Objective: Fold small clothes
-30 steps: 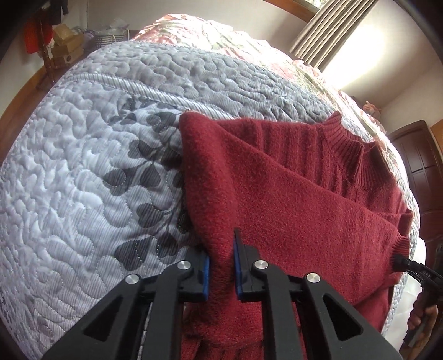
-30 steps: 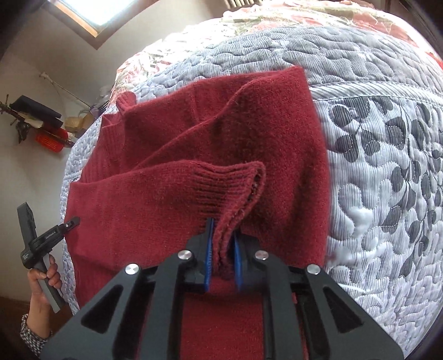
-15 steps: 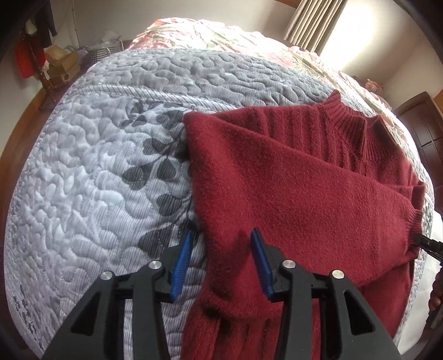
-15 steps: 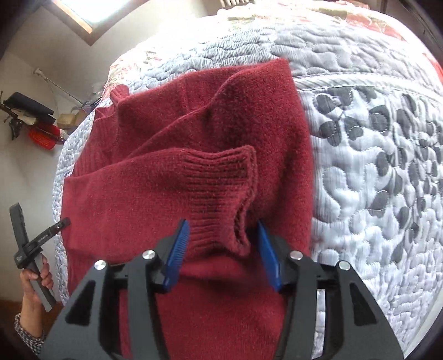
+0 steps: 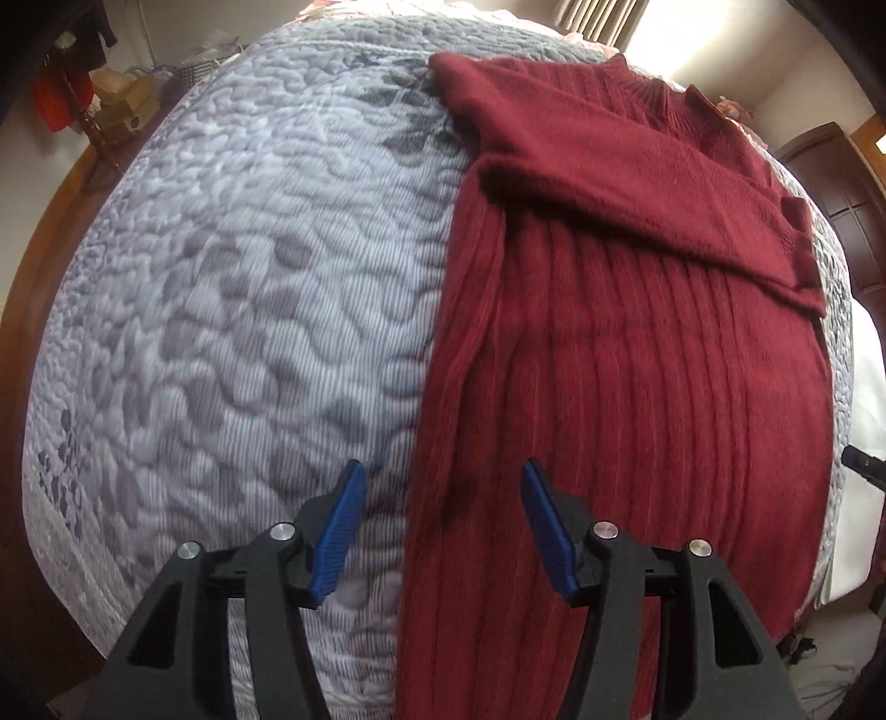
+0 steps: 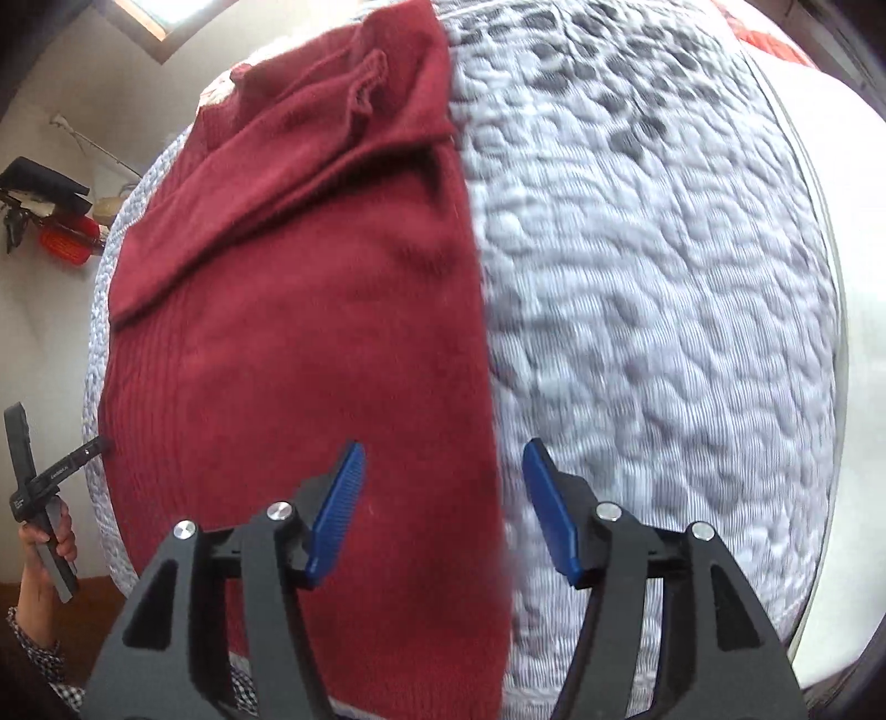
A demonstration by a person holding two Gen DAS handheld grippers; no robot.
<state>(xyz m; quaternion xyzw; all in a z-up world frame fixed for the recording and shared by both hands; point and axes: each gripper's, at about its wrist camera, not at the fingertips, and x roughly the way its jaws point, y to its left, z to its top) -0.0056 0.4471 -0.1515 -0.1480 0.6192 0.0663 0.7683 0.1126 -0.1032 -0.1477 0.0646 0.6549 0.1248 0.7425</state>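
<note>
Sweater hem cut off behind open left claw.

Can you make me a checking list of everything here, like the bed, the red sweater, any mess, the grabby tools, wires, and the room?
Surface: grey quilted bedspread with a dark leaf print, on a bed.
Job's things: red sweater lies flat on the bedspread, both sleeves folded across the chest; one ribbed cuff shows near the collar end.
Clutter: nothing seen on the bedspread.
Grippers: left tool open, empty, astride the sweater's side edge; right tool open, empty, astride the other side edge.
Cables: nothing seen.
Surroundings: curtain by a bright window, dark wooden door, cardboard boxes by the wall, red item on a wall rack.
</note>
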